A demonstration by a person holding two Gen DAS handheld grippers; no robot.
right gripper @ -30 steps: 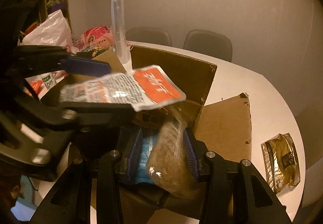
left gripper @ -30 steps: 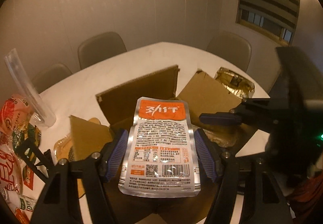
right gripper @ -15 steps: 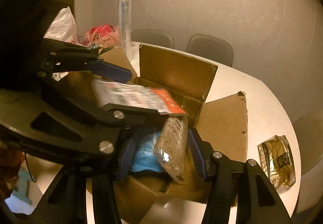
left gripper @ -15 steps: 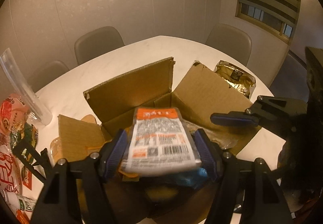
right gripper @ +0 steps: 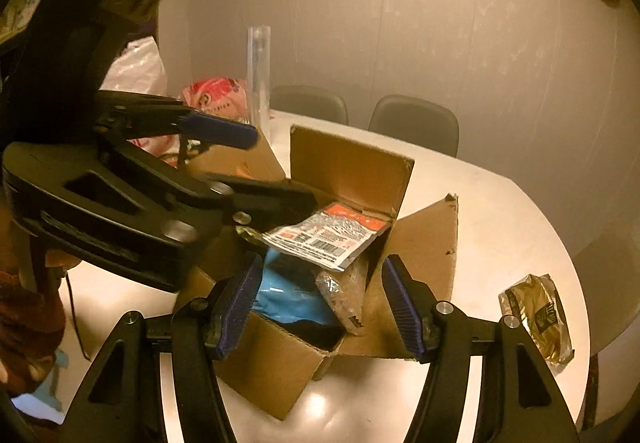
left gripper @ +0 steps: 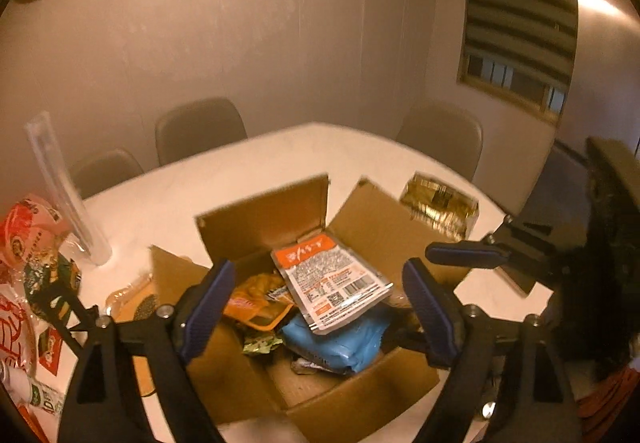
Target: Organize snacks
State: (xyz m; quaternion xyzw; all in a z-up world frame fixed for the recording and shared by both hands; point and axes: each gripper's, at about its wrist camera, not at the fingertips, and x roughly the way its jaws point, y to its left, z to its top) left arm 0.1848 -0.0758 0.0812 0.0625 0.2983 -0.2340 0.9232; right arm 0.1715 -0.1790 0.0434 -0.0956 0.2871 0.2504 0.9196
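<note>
Cardboard box point(left gripper: 356, 395) on my white bench point(left gripper: 248, 179) holds the orange-and-silver snack pouch point(left gripper: 332, 279) atop a blue packet point(left gripper: 344, 343); my left claw point(left gripper: 316, 307) and right claw point(right gripper: 320, 303) hover released, empty.

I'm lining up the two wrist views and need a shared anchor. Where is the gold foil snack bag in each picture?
Left wrist view: the gold foil bag lies on the white table, upper right, beyond the cardboard box.
Right wrist view: the same bag lies at the lower right, near the table edge.
Shared landmark: the orange-and-silver packet on top of the box's contents.
</note>
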